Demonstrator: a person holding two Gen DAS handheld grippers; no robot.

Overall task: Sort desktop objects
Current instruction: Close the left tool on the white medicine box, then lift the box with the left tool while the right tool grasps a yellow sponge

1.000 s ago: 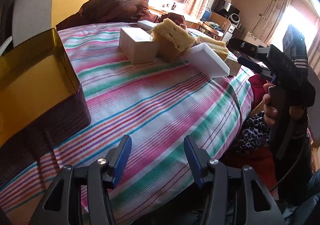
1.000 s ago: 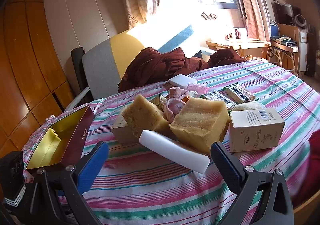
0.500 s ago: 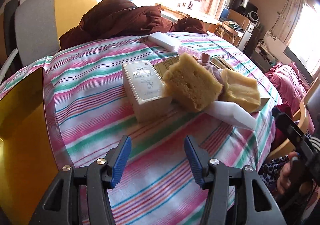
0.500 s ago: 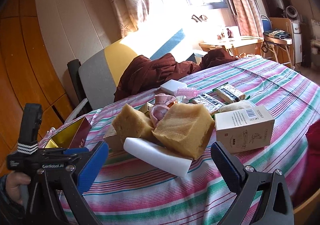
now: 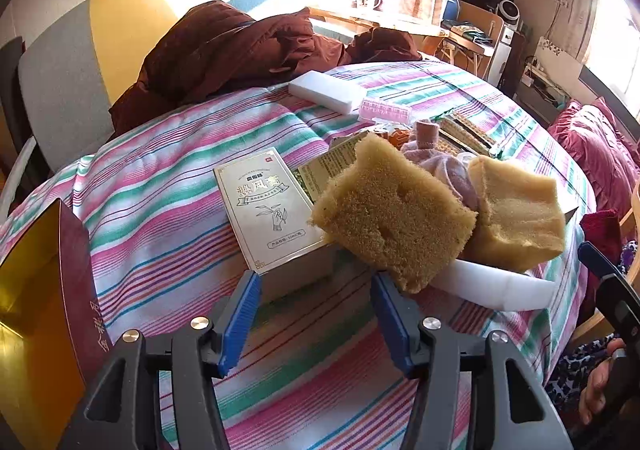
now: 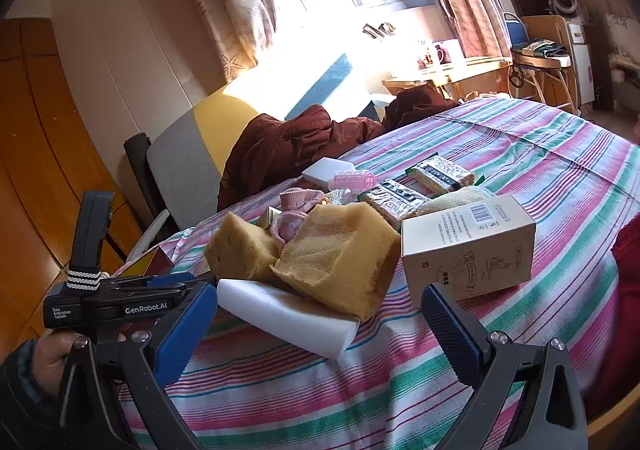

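Striped tablecloth, with a gold-lined box at its left edge. At mid-cloth, the cream carton lying flat, long axis running away from the left gripper; directly ahead of those blue fingers, near, almost between them. Just right of the carton, a tan sponge leaning over its corner. Left gripper: spread open, empty, the closer one by judgement. Right gripper: likewise open, empty, facing the white foam block right of the carton.

Striped table, sponges, boxes, gold tray
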